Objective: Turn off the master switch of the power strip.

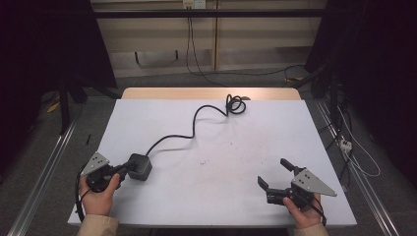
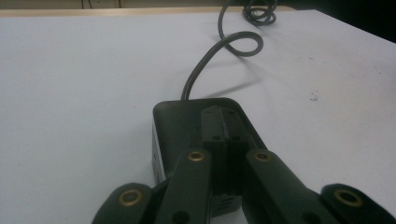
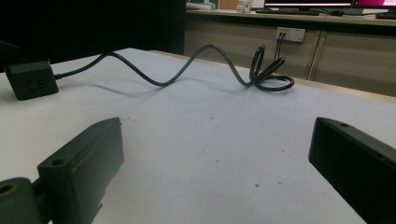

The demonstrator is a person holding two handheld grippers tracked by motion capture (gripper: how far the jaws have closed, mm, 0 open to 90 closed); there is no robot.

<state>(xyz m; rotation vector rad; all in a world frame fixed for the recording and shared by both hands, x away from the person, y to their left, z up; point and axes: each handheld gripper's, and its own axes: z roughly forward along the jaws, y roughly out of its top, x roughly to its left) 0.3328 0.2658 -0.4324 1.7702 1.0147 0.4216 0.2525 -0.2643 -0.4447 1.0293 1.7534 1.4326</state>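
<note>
The power cube (image 1: 139, 166) was the thing in hand, a small black block with a socket face and a long cable, and I use it as the landmark for all places. The white table (image 1: 246, 132), the largest thing, carried the cube near its front left corner. The black cable (image 1: 194, 127) left the far side of the cube, ran away from it in loose waves, and ended in a small coil (image 1: 235, 104) well apart from the cube, near the far edge.

The right gripper (image 1: 276, 179) was well to the right of the cube, with its jaws spread wide and nothing between them. The left gripper (image 2: 224, 140) was at the cube on its near side. In the left gripper view its jaws stood pressed together on top of the cube, so they looked closed, but whether they pinched any part of it I could not tell.

I judged the cube rigid, smooth and fairly light, so the flat side walls would give the best hold. The cable looked springy and would probably drag and pull behind it.
</note>
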